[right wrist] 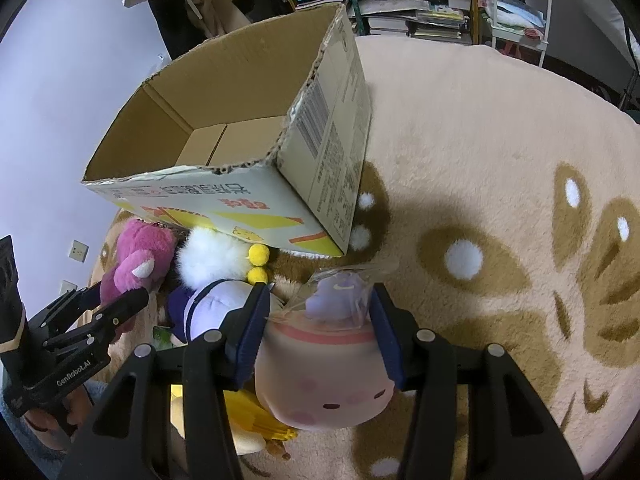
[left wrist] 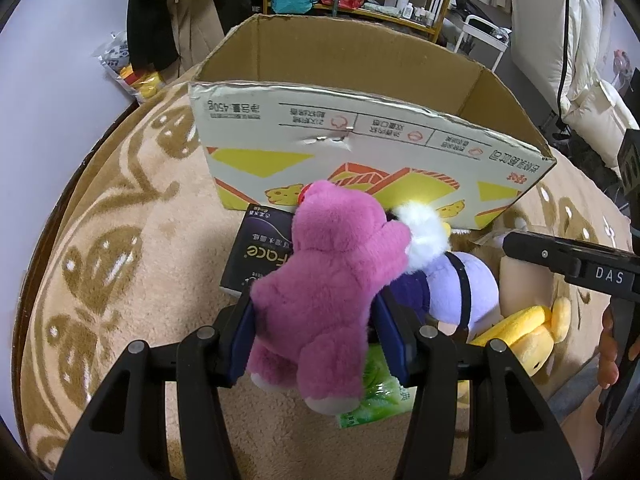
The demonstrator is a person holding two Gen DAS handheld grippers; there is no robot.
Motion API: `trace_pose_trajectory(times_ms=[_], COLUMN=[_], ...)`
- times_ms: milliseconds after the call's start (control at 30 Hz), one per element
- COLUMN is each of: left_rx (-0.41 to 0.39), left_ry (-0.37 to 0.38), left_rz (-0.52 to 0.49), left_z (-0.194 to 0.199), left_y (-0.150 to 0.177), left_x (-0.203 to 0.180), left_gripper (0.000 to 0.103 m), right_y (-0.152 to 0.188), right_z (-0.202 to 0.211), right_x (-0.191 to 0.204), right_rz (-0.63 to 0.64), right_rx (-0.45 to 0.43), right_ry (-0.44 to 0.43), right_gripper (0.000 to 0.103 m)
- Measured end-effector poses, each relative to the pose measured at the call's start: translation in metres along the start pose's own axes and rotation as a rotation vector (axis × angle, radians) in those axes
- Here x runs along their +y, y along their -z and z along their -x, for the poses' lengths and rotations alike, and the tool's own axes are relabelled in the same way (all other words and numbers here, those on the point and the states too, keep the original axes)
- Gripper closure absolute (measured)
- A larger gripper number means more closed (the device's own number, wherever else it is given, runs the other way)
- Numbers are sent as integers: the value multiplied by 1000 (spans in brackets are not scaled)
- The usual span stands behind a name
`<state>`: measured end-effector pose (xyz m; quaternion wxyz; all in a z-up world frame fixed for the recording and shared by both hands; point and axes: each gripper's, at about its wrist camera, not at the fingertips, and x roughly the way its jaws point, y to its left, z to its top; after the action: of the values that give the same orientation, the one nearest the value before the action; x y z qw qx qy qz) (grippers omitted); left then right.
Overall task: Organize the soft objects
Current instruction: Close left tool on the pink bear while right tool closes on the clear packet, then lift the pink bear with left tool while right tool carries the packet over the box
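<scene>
Pink plush defines the foreground: we see the left gripper (left wrist: pixel 316 332) clenched on a magenta plush bear (left wrist: pixel 324 280), its blue-padded fingers (left wrist: pixel 240 344) pressing the toy's flanks just in front of the open cardboard box (left wrist: pixel 360 136). The box stands upright on a beige carpet (left wrist: pixel 120 240) with a brown pattern, and its interior shows only bare cardboard. Against the box's printed front wall lie a white-and-lavender plush doll (left wrist: pixel 460 276), a yellow plush toy (left wrist: pixel 528 328), a dark carton (left wrist: pixel 260 256) and a green packet (left wrist: pixel 376 396). The right gripper (right wrist: pixel 316 332) grasps a pale pink cup-shaped plush (right wrist: pixel 324 384) wrapped in clear plastic, with a purple top, held near the box's right front corner. Behind the box we see a shelf (left wrist: pixel 400 4) carrying bottles and bags.
</scene>
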<state>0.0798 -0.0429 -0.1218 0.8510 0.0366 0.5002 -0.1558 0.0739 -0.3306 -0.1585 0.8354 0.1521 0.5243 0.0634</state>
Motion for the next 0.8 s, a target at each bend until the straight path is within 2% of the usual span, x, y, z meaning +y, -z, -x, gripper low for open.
trace_pose_trajectory(times_ms=[300,600,800], left_rx=[-2,1,-5], left_ry=[2,4,6], left_rz=[10,15,24], left_z=[1,1,2], left_y=[0,-1,-1], left_x=[2,2,3], left_gripper=[50,50,50], right_y=[3,-2,-1], right_z=[6,-3,0], right_x=[8,-6,-6], right_rz=[4,-69,-69], right_rx=[-14,7,-5], right_ry=[-7,-55,-43], right_gripper=[49,50,53])
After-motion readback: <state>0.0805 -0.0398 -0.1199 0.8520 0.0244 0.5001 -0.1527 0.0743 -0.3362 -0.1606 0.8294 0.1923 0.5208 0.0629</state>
